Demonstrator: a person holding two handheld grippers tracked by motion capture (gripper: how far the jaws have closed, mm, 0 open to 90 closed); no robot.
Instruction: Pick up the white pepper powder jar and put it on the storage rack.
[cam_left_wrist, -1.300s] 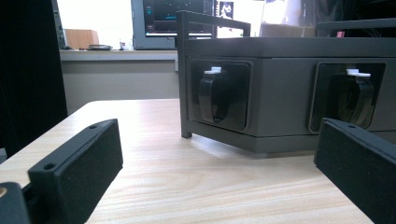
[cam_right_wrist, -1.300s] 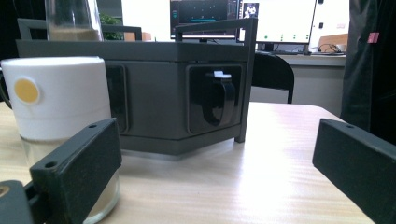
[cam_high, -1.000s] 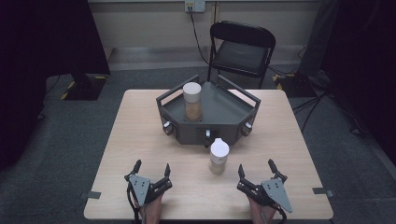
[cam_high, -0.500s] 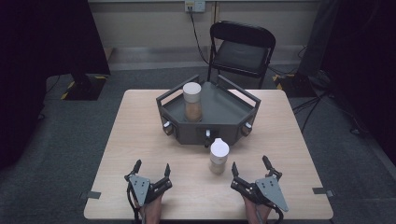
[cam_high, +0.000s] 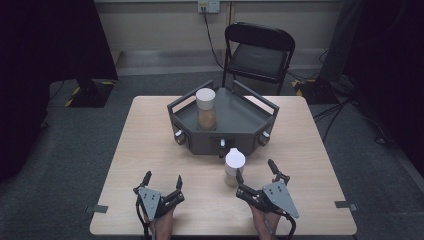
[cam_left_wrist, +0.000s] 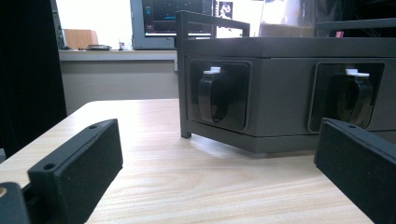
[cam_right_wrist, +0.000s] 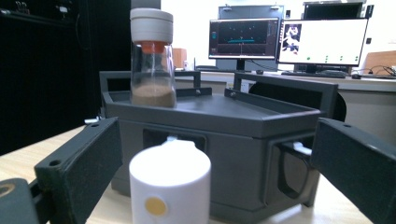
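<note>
High view. Landmark: the grey tray (cam_high: 240, 135) at the far centre of the table (cam_high: 150, 150). One white-capped bottle (cam_high: 234, 167) stands on the table just in front of the tray's front wall. One tall jar (cam_high: 205, 107) with a pale lid and brown contents stands inside the tray, toward its left side. The left gripper (cam_high: 161, 182) sits well in front of the tray and to its left, jaws spread, grasping nothing. The right gripper (cam_high: 255, 171) sits in front of the tray, just right of the bottle, jaws spread, also grasping nothing. One folding chair (cam_high: 260, 52) stands beyond the tray.

Left gripper view. The released jaws frame the tray's front-left corner. Two recessed black knobs with white tabs show on the tray's faces.

Right gripper view. The bottle stands between the spread jaws, in front of the tray, close to the camera. The jar stands on the tray behind it. Two monitors (cam_right_wrist: 289, 39) are visible far beyond the tray.

Procedure, as judged: the step in hand appears to be grasping the bottle. Centre the jaws on the bottle body below the cap, keep them level, and close gently so the bottle does not tip against the tray.

Count: bottles, one; jars, one; trays, one; grippers, two.
</note>
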